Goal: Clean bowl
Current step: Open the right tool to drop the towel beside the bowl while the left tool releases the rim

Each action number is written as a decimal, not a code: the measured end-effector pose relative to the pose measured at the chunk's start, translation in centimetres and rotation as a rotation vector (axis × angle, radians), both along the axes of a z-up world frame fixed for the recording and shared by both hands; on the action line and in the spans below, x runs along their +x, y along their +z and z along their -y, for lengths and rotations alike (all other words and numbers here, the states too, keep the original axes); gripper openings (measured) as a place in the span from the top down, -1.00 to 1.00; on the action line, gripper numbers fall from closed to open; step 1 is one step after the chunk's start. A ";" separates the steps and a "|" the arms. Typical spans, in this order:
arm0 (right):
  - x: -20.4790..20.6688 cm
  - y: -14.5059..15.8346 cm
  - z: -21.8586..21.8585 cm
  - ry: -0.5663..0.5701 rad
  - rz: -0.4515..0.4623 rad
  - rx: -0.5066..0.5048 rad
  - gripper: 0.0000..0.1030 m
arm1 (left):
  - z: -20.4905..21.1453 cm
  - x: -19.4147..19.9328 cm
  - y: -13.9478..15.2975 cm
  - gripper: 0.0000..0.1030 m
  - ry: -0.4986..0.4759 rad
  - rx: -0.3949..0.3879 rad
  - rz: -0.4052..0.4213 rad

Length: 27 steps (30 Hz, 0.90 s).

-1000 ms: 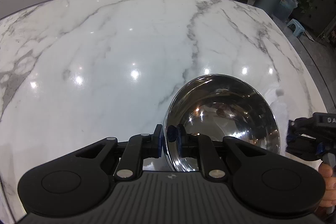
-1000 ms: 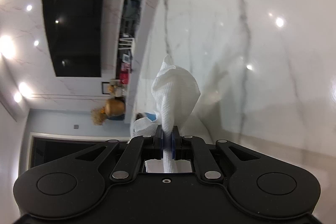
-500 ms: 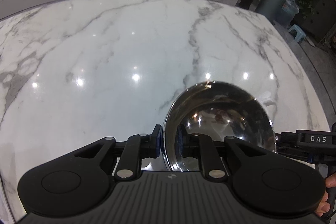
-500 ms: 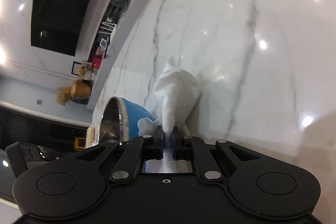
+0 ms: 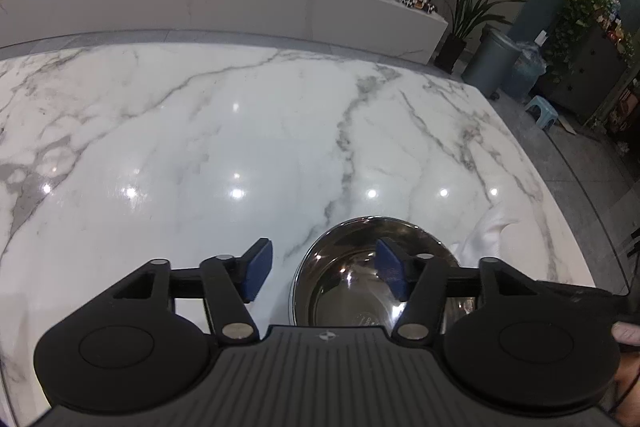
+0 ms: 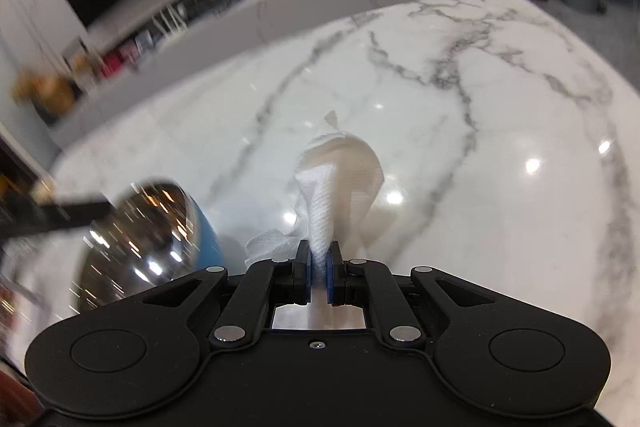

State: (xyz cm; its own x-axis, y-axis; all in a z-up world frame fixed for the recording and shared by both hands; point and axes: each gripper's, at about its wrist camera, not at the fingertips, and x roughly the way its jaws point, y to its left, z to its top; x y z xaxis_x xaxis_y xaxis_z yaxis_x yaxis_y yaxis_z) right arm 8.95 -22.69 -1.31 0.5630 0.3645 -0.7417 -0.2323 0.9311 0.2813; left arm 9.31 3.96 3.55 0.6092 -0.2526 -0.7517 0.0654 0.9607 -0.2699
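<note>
Steel bowl [image 5: 372, 279] sits upright on the marble table [image 5: 200, 147], near its right edge. Left gripper [image 5: 324, 273]: jaws have just been opening and stand apart, one blue pad [image 5: 256, 271] outside the bowl's rim, the other above its hollow, neither touching. Right gripper [image 6: 318, 277]: jaws clamped on a white paper towel [image 6: 336, 179], just beside the bowl.

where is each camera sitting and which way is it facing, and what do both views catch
Left wrist: on the left claw, looking down over the marble table at the bowl; open claw and a fingertip show.
Right wrist: on the right claw, facing across the table; claw shut on the paper towel.
Shared: bowl, paper towel, table, far counter.
</note>
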 end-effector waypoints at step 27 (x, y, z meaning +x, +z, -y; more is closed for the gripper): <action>-5.1 7.1 -0.1 -0.017 0.272 -0.198 -0.52 | 1.1 -2.5 3.5 -1.00 0.038 0.023 0.123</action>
State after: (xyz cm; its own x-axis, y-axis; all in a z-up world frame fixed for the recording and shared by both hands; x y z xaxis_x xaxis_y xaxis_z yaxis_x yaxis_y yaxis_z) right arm 3.83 -22.59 5.80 0.7546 0.2172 -0.6192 -0.2577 0.9659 0.0248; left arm 6.78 2.85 7.06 0.7061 -0.2113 -0.6758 0.0604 0.9689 -0.2399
